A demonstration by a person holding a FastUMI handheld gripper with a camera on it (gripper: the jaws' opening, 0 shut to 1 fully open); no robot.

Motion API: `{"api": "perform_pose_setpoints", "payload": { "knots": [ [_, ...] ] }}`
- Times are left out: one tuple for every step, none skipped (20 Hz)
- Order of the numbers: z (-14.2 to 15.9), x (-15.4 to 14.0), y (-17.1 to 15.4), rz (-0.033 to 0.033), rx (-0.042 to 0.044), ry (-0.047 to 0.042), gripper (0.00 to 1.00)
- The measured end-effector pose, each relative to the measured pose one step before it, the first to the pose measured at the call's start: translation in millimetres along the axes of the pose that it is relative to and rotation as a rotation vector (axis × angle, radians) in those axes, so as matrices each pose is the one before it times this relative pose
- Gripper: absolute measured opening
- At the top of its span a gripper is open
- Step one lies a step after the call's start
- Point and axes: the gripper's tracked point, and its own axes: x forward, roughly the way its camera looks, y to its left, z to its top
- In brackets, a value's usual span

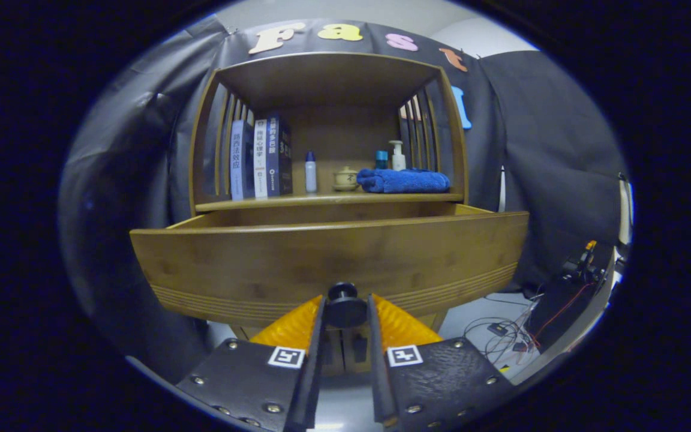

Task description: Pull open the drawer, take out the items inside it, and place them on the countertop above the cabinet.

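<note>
A wooden cabinet stands straight ahead, its drawer (pixel 327 258) pulled out toward me. The drawer's round dark knob (pixel 345 306) sits between my fingers, and my gripper (pixel 346 312) is shut on it. The drawer front hides whatever lies inside. Above the drawer is the countertop (pixel 327 201), a shelf with slatted sides. On it lie a folded blue towel (pixel 404 180), a small ceramic cup (pixel 345 178), a small white bottle (pixel 311 172), a pump bottle (pixel 397 156) and a blue-capped jar (pixel 381 159).
Three books (pixel 260 157) stand upright at the countertop's left end. Black cloth walls close in behind and to both sides. Low on the right, beside the cabinet, lie tangled cables (pixel 504 336) and dark equipment (pixel 567 294) on the floor.
</note>
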Motion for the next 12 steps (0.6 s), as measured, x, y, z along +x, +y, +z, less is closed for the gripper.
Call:
{"api": "perform_pose_setpoints", "payload": {
  "knots": [
    [-0.77, 2.76, -4.58, -0.00321, 0.02058, -0.00416, 0.38],
    [0.68, -1.06, 2.44, 0.01380, 0.02863, -0.00628, 0.43],
    [0.92, 7.24, 0.66, -0.00972, -0.00244, -0.00765, 0.48],
    [-5.16, 9.05, -4.19, -0.01971, -0.01552, 0.02205, 0.53],
    [-6.49, 7.76, 6.55, -0.01296, -0.03736, 0.02830, 0.58],
    [-0.89, 0.64, 1.41, -0.01521, -0.07174, 0.02438, 0.64],
    [-0.63, 6.50, -6.48, -0.02003, -0.04343, -0.01055, 0.54],
    [-1.33, -0.46, 2.55, 0.01586, 0.01071, 0.03015, 0.45],
    [4.27, -14.17, 11.81, 0.03045, 0.01592, -0.00901, 0.36],
    [-2.35, -8.84, 4.94, 0.03038, 0.00637, 0.00054, 0.26],
    [-0.21, -0.74, -3.12, 0.00064, 0.00382, -0.00224, 0.26],
    [-2.28, -1.10, -2.41, -0.01118, -0.02323, 0.01207, 0.26]
  ]
}}
